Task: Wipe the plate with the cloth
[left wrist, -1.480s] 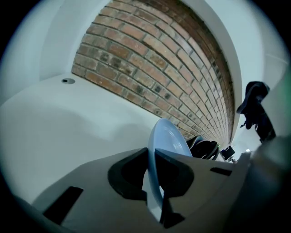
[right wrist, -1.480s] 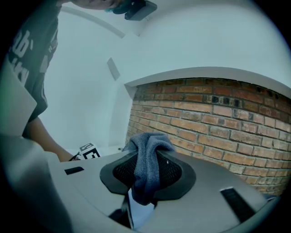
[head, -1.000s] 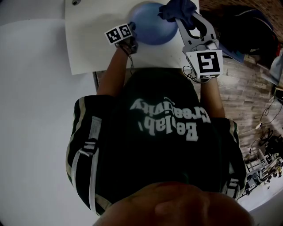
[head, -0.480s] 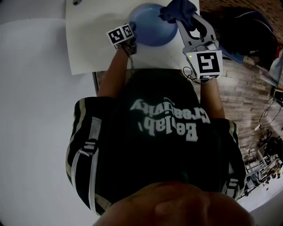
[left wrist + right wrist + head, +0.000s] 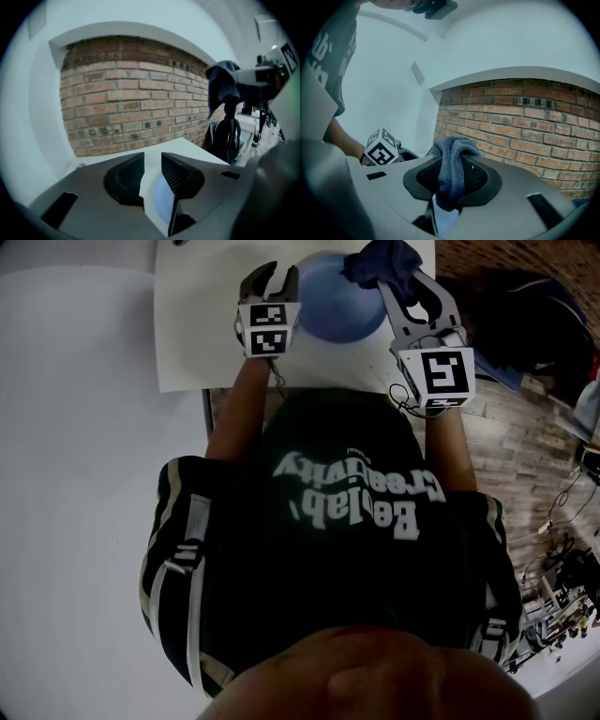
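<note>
**Cloth's ready, plate's loose, so steady it first**

Our right gripper (image 5: 451, 182) has its fingers clamped on a bunched dark blue cloth (image 5: 380, 261). It looks soft and nappy, and it hangs over the far right edge of the plate (image 5: 336, 306). The plate is round, shallow and smooth blue, and sits on the white table (image 5: 197, 329) between our grippers. The left gripper (image 5: 270, 279) hovers by its left rim. Its fingers have just popped wide and eased in a touch, with nothing between them. We reckon a slick plate on a slick table will skid, so pin the rim first, then wipe in light circles.
</note>
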The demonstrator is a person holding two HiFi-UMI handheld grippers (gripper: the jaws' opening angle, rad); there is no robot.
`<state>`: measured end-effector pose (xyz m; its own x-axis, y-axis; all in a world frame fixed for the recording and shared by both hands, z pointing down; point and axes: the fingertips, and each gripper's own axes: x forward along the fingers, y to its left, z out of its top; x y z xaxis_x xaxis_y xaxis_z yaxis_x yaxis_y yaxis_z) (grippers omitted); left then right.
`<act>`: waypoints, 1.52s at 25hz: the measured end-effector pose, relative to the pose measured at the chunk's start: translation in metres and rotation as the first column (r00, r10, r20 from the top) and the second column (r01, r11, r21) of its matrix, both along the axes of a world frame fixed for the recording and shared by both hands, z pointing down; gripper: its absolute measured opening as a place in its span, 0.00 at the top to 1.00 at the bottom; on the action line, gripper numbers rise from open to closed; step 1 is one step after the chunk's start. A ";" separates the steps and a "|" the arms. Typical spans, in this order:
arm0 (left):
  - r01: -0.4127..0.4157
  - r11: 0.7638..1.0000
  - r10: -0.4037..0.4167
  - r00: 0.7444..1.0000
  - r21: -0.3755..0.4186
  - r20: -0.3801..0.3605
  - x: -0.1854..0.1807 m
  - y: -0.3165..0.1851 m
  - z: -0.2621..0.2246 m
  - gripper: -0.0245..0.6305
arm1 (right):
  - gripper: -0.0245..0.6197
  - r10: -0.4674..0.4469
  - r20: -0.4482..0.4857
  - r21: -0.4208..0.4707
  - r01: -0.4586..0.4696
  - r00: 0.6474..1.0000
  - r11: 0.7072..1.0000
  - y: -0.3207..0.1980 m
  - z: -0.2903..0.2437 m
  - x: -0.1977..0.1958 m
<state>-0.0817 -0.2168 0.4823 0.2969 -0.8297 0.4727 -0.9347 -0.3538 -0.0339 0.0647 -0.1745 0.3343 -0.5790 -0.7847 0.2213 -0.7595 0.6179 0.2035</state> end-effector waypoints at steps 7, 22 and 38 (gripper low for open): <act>-0.080 0.950 0.074 0.997 0.302 0.033 0.018 0.010 -0.101 0.95 | 0.84 0.010 0.051 0.043 -0.012 0.999 0.999 -0.001 -0.008 0.002; -0.235 0.840 0.260 0.966 0.489 0.018 0.057 0.043 -0.170 0.96 | 0.84 -0.003 0.084 0.213 -0.016 0.996 0.977 0.009 -0.021 -0.002; -0.212 0.842 0.262 0.964 0.497 -0.033 0.052 0.048 -0.176 0.96 | 0.85 0.018 0.069 0.249 -0.035 0.997 0.968 0.014 -0.026 -0.005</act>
<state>-0.0296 -0.1688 0.3064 0.5369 -0.8436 -0.0119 -0.8318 -0.5269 -0.1745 0.0601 -0.1607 0.3081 -0.5641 -0.8254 -0.0218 -0.7918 0.5332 0.2979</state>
